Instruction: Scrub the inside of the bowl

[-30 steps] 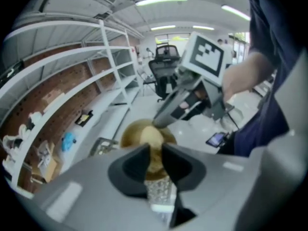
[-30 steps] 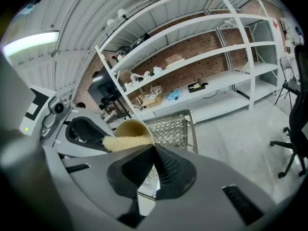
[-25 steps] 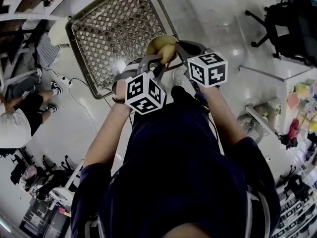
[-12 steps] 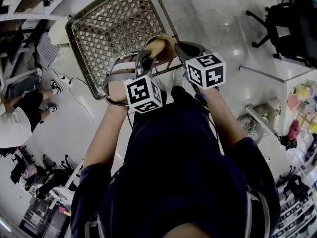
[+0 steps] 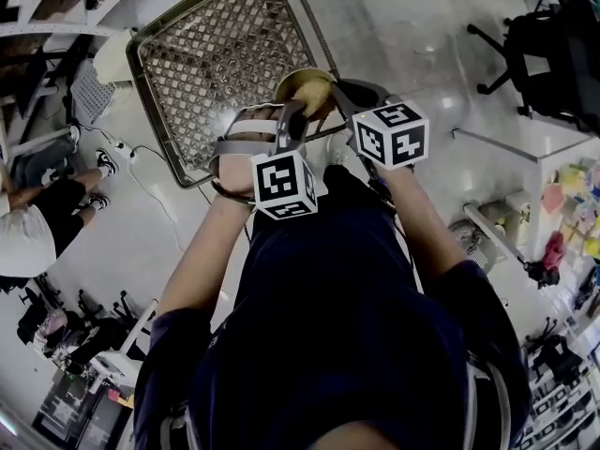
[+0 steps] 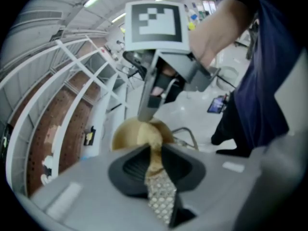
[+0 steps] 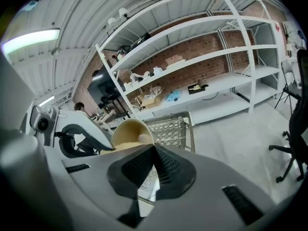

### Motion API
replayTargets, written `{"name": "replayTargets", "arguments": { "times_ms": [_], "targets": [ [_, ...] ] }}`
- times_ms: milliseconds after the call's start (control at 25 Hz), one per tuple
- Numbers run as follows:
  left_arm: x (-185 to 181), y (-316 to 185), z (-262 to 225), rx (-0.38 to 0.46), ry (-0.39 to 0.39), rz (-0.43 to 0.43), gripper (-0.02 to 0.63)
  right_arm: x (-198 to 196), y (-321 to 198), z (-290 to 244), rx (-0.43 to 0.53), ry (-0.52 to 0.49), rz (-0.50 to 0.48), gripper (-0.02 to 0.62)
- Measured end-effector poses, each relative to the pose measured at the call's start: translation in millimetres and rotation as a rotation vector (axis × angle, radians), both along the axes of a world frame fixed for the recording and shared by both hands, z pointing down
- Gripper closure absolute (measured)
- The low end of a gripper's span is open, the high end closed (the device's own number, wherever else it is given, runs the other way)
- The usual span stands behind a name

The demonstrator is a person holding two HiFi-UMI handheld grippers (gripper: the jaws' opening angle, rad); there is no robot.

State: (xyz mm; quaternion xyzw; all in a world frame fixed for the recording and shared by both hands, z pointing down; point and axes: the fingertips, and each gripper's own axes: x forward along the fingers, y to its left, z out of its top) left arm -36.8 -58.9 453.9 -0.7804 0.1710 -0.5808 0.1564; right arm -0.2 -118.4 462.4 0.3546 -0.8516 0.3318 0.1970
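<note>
Two grippers: both are working on one bowl, held up in the air with no table under it.
Right gripper [image 7: 153,147]: its jaws are pressed together on the bowl's near rim. It carries the bowl tilted, with the mouth turned back toward the tips.
Left gripper [image 6: 154,148]: its jaws are pinched on a tan sponge [image 6: 151,134]. The sponge's far end runs past the tips and into the bowl.
Bowl [image 7: 130,132]: it is yellowish and sits just beyond both sets of tips. The right gripper's finger is on its rim, just above the left tips.
Step in hand: most likely mid-scrub, with the sponge against the inside wall.
Risk, bowl: only a thin edge of rim is held. A hard shove from the sponge could lever the bowl out of the right jaws and drop it.
Risk, sponge: it is gripped by a narrow strip. Dragging it against the wall could pull it free and leave it lying in the bowl.
Risk, collision: the two grippers sit very close together, so a wide stroke could knock one into the other and jolt the hold.
Surface: a wire basket [image 7: 173,129] lies below and just past the tips. A pale glossy floor [image 7: 240,138] spreads around it.
Room: white shelves [image 7: 207,57] stand against a brick wall [image 7: 192,44] ahead of the right gripper. An office chair [image 5: 544,36] is well off to that gripper's right. Another person [image 5: 28,242] is low down, well to the left of the left gripper.
</note>
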Motion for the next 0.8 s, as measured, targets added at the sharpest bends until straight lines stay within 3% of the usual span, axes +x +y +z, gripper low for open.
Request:
{"name": "replayTargets", "arguments": {
  "times_ms": [240,520,800],
  "targets": [
    [-12,13,11,-0.081,-0.043,0.002,0.535,9,-8,-2,0.013,0.01,0.01,0.584],
    [-29,-14,-1,0.014,-0.059,-0.131,0.534,3,3,-1,0.013,0.013,-0.011,0.584],
    [-5,-14,-8,0.047,-0.032,-0.093,0.534,1,11,2,0.008,0.016,-0.024,0.584]
  ]
}}
